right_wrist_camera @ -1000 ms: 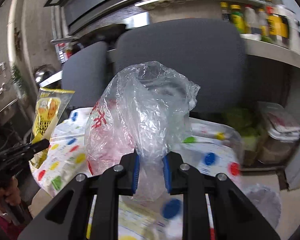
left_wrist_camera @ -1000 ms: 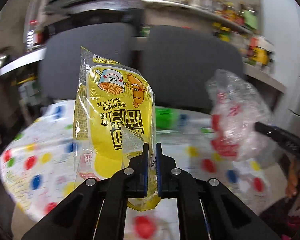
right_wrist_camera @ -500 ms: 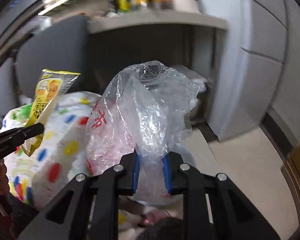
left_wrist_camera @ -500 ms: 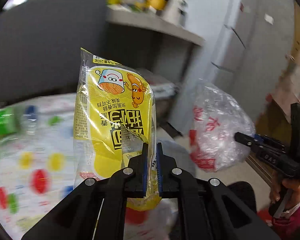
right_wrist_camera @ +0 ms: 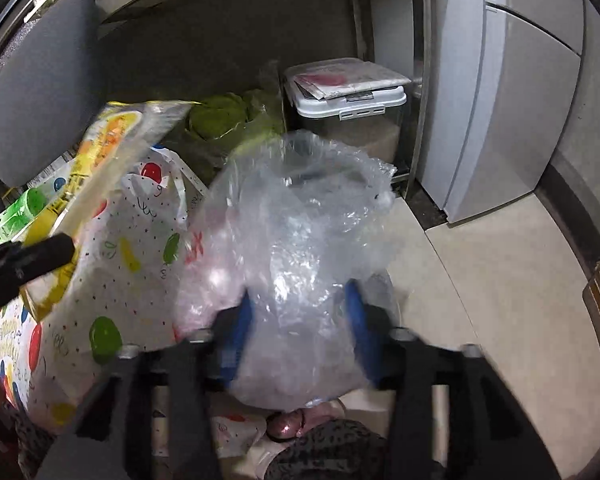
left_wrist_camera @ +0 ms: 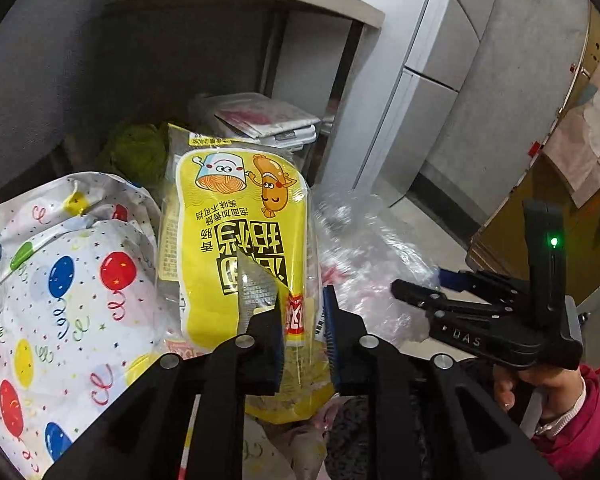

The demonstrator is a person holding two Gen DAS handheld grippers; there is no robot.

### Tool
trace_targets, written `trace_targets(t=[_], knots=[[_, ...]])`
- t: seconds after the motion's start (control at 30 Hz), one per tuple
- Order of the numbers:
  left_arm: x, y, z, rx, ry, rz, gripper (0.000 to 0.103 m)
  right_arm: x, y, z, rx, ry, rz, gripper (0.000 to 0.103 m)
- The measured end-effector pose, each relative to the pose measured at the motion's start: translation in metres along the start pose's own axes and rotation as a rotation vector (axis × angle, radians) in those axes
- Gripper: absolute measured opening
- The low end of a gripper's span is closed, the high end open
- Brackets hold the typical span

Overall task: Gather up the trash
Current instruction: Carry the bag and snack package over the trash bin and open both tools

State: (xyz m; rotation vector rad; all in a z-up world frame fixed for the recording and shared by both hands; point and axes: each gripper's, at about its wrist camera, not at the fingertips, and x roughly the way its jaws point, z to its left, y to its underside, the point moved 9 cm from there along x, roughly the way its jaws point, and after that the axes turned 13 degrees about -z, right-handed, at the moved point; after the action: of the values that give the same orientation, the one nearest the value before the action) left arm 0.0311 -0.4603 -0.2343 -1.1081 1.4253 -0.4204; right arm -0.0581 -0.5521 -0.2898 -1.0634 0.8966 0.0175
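Note:
A yellow noodle wrapper (left_wrist_camera: 236,248) stands between the fingers of my left gripper (left_wrist_camera: 302,320), whose jaws are now parted around its lower end. A crumpled clear plastic bag (right_wrist_camera: 296,256) with red print sits between the wide-apart blue pads of my right gripper (right_wrist_camera: 300,320), blurred by motion. The wrapper also shows at the left in the right wrist view (right_wrist_camera: 112,152), and the bag and right gripper (left_wrist_camera: 420,288) show in the left wrist view. Both hang over floor level beside the table edge.
A balloon-print tablecloth (left_wrist_camera: 60,280) drapes at left. A lidded plastic container (right_wrist_camera: 348,96) and green vegetables (right_wrist_camera: 220,116) sit under a shelf behind. A grey chair back (right_wrist_camera: 40,80) is at left, grey cabinets (right_wrist_camera: 520,100) at right, tiled floor (right_wrist_camera: 480,300) below.
Both grippers swung right and down from the table toward the floor. Both jaws have opened from shut; the wrapper and the bag sit loose between the fingers.

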Motion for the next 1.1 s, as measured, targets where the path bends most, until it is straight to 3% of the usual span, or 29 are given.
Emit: trace_targets(t=[0.2, 0.4, 0.6, 0.7, 0.77, 0.83, 0.93, 1.1], knots=[[0.010, -0.002, -0.007, -0.007, 0.018, 0.019, 0.034, -0.013, -0.019, -0.007, 0.018, -0.013, -0.048, 0.065], [0.031, -0.006, -0.021, 0.018, 0.049, 0.041, 0.059, -0.042, -0.035, -0.023, 0.056, 0.002, -0.111, 0.065], [0.030, -0.019, -0.030, 0.036, 0.066, 0.000, 0.086, -0.071, -0.046, -0.027, 0.055, 0.010, -0.164, 0.065], [0.025, -0.023, -0.033, 0.047, 0.090, -0.009, 0.086, -0.081, -0.051, -0.023, 0.050, 0.005, -0.190, 0.065], [0.023, -0.024, -0.038, 0.023, 0.153, -0.002, 0.082, -0.085, -0.055, -0.020, 0.051, 0.000, -0.204, 0.065], [0.019, -0.024, -0.043, 0.027, 0.182, 0.001, 0.065, -0.090, -0.058, -0.020, 0.049, 0.001, -0.220, 0.065], [0.021, -0.022, -0.046, 0.057, 0.166, 0.007, 0.049, -0.098, -0.061, -0.023, 0.056, 0.008, -0.238, 0.065], [0.022, -0.017, -0.047, 0.016, 0.192, 0.036, 0.052, -0.105, -0.064, -0.028, 0.072, 0.004, -0.249, 0.065]])
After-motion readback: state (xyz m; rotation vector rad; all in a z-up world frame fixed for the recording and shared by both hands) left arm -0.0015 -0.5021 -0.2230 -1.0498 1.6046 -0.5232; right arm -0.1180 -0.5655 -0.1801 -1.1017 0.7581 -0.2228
